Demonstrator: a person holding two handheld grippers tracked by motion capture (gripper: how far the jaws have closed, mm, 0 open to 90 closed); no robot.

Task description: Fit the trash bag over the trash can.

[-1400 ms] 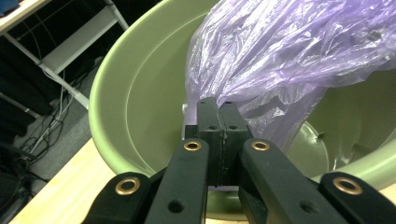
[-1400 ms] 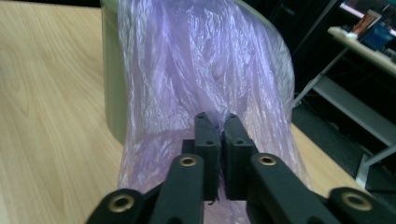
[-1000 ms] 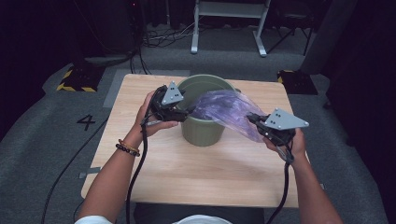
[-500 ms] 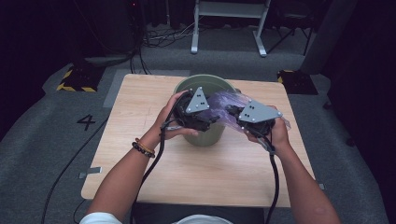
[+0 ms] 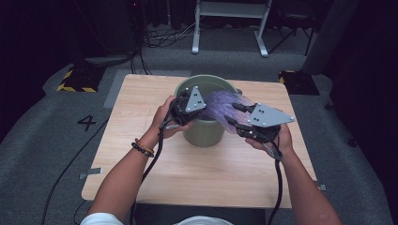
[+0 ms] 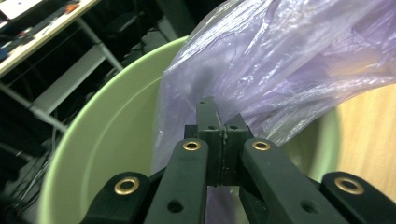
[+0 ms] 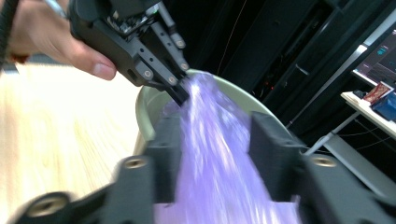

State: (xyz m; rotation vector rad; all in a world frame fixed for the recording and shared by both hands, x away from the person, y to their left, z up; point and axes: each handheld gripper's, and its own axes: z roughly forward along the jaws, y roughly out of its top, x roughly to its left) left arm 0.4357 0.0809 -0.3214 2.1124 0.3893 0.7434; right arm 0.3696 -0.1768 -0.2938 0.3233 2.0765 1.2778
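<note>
Dark room, grey carpeted floor [image 5: 56, 154], white frame stand [image 5: 230, 23] at the far side; light wooden table [image 5: 155, 173] in the middle. Green bucket [image 5: 206, 131] upright near the table's far edge, centre. Purple plastic bag [image 5: 223, 104] stretched across the bucket's mouth, from the rim out toward the right. Left gripper [image 5: 206, 107] over the bucket's near-left rim, jaws just closed and pressed together on an edge of the bag; in the left gripper view, pads meeting with film pinched between them, bag [image 6: 289, 70] rising above and to the right, bucket wall [image 6: 116, 140] behind. Right gripper [image 5: 233, 115] just beside the bucket's right side, jaws just opened, standing apart; in the right gripper view, film [image 7: 215, 163] running through the gap between both jaws, contact with the pads not discernible through blur. Same view: left gripper [image 7: 183, 97] gripping the bag's far end above the bucket rim [image 7: 144, 116]. Beaded bracelet [image 5: 142, 147] on the left wrist.
</note>
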